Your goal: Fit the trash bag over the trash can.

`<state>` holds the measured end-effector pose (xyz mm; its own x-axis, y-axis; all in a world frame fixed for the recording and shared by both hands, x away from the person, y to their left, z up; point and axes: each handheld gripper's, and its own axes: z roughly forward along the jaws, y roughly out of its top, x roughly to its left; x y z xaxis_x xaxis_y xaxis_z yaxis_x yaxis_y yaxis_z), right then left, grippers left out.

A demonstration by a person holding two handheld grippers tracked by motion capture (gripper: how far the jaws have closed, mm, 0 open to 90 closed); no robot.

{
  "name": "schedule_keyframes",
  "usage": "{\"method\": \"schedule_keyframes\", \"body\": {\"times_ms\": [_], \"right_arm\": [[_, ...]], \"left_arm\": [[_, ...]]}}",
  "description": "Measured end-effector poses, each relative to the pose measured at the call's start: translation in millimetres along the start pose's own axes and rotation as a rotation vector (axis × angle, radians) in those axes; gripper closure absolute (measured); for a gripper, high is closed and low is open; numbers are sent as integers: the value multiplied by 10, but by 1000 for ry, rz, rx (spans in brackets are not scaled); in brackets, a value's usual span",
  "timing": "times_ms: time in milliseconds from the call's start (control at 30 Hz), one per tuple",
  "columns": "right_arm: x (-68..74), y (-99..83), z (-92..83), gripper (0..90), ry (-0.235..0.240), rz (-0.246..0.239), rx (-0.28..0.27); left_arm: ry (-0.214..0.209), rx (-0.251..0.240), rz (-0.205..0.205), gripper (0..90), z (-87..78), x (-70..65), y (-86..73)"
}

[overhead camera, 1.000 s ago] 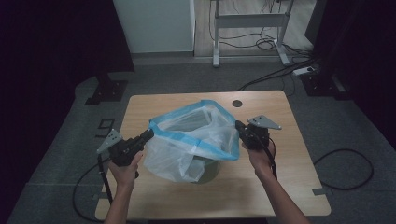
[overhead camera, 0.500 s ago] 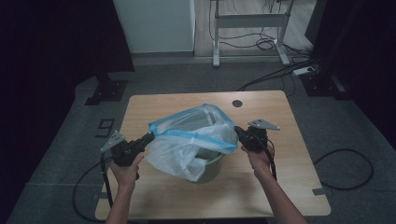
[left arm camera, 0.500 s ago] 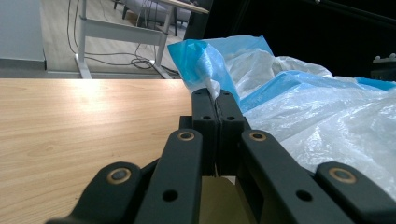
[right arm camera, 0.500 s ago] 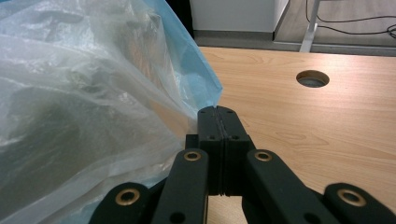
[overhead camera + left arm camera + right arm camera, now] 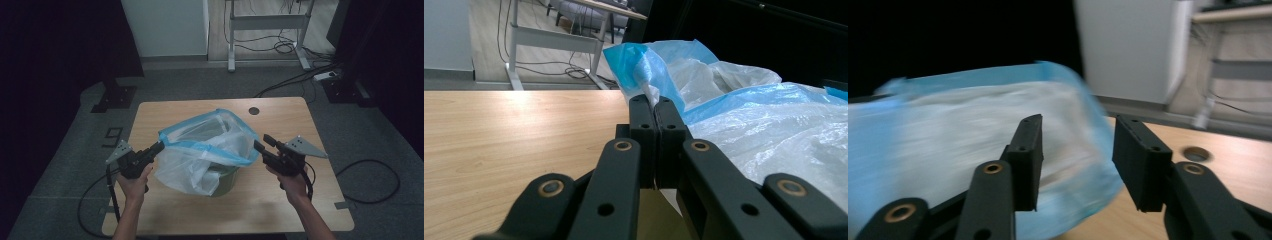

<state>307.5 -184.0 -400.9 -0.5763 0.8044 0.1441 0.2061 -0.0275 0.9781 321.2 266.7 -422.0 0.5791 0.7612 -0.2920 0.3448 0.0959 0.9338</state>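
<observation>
The left gripper (image 5: 159, 148) has its jaws pressed together on the blue hem of the plastic bag (image 5: 210, 150); in the left gripper view (image 5: 655, 107) a pinch of blue-and-white film comes up from between the two black pads. From that grip the bag's rim runs away across the table toward the other hand.

The right gripper (image 5: 261, 144) has just been opening, and its jaws now stand apart with nothing pressed between them. In the right gripper view (image 5: 1078, 150) the bag's rounded blue edge lies behind the gap and a little below it, blurred, with the pads on either side of it and clear of it. From above, this gripper's tips sit just beside the bag's right-hand edge.

The bag itself is clear film with a blue band round its mouth. It is draped over a small grey-green bin (image 5: 225, 181), whose lower wall shows beneath the loose folds, near the middle of the wooden table (image 5: 300, 200). Its mouth gapes upward and sags on the right side. A dark round hole (image 5: 254, 110) sits in the tabletop beyond the bag.
</observation>
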Motion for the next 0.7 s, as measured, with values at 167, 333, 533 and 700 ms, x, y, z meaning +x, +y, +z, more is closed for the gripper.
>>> {"method": "schedule_keyframes", "body": {"times_ms": [167, 333, 533, 700], "right_arm": [[289, 44, -151, 462, 146, -40, 9], [504, 90, -30, 423, 255, -96, 84], [591, 5, 11, 808, 309, -153, 110], [683, -193, -165, 875, 372, -169, 98]], "left_arm": [[2, 1, 4, 882, 0, -28, 13], [10, 4, 13, 881, -1, -53, 19], [5, 4, 18, 880, -61, -62, -4], [-12, 12, 44, 869, -142, -98, -38]]}}
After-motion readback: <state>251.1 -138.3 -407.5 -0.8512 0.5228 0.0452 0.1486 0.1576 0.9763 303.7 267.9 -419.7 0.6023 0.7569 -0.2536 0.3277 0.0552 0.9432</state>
